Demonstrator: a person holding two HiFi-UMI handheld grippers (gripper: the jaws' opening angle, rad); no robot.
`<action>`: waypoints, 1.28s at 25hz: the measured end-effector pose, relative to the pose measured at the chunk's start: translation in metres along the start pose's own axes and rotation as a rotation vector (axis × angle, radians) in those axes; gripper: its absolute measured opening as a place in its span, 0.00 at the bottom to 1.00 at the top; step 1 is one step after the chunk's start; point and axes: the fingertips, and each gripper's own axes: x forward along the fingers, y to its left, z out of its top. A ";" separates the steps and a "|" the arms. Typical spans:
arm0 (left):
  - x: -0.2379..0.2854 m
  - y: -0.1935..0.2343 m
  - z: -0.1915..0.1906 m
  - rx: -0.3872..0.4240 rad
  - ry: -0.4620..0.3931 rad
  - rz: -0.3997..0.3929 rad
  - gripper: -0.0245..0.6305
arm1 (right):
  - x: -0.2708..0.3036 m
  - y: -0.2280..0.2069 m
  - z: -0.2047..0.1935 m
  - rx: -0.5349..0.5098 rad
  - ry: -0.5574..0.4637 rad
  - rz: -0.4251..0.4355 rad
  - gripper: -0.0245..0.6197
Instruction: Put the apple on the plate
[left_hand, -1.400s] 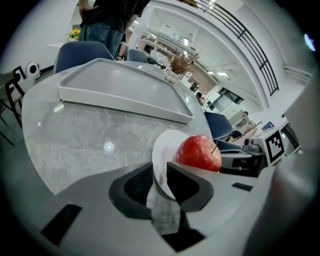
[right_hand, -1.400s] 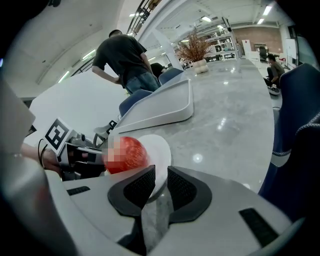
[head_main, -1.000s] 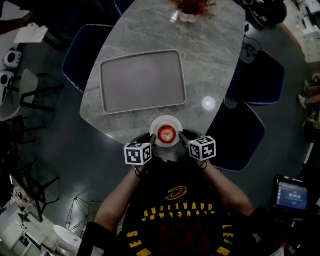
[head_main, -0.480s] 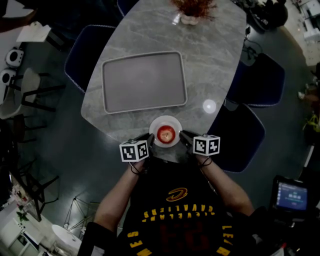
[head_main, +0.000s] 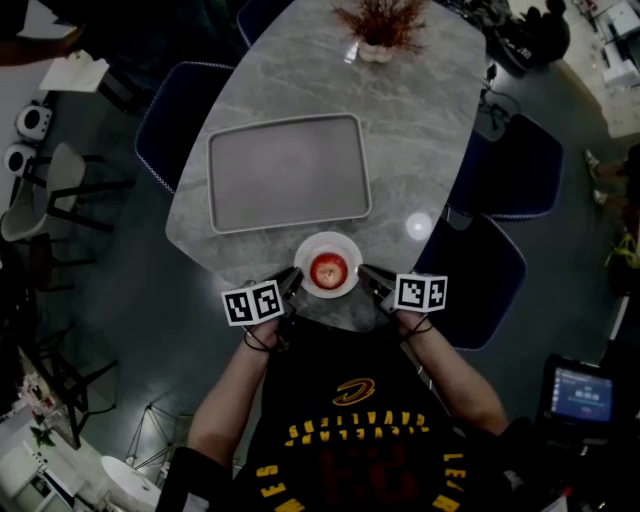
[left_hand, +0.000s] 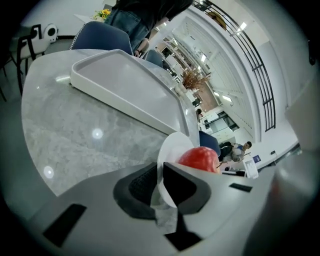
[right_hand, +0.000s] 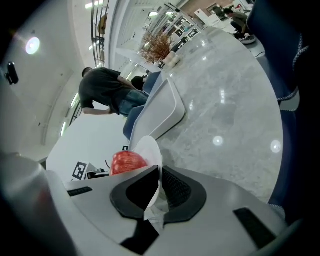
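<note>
Red round apple (head_main: 328, 268) sits on the small white plate (head_main: 328, 240), so we think that job is done. The fingers of our left gripper (head_main: 297, 284) and right gripper (head_main: 363, 273) pinch its rim.

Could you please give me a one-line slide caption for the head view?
The left hand-held gripper and right hand-held gripper pinch the white plate bearing the apple, near the tray.

The grey marbled table (head_main: 425, 130) carries a grey rectangular tray (head_main: 288, 172) left of its middle and a small pot of dried reddish plant (head_main: 377, 28) at its far end. A white plate (head_main: 306, 252) sits at the near edge; whether it rests on the top cannot be told.
</note>
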 end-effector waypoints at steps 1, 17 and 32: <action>-0.002 -0.003 0.004 -0.017 -0.011 -0.019 0.10 | -0.001 0.003 0.004 0.012 -0.007 0.016 0.09; -0.049 -0.049 0.109 -0.188 -0.199 -0.288 0.07 | -0.004 0.081 0.103 0.050 -0.168 0.259 0.08; -0.065 -0.034 0.200 -0.217 -0.241 -0.381 0.07 | 0.045 0.130 0.178 0.048 -0.220 0.338 0.07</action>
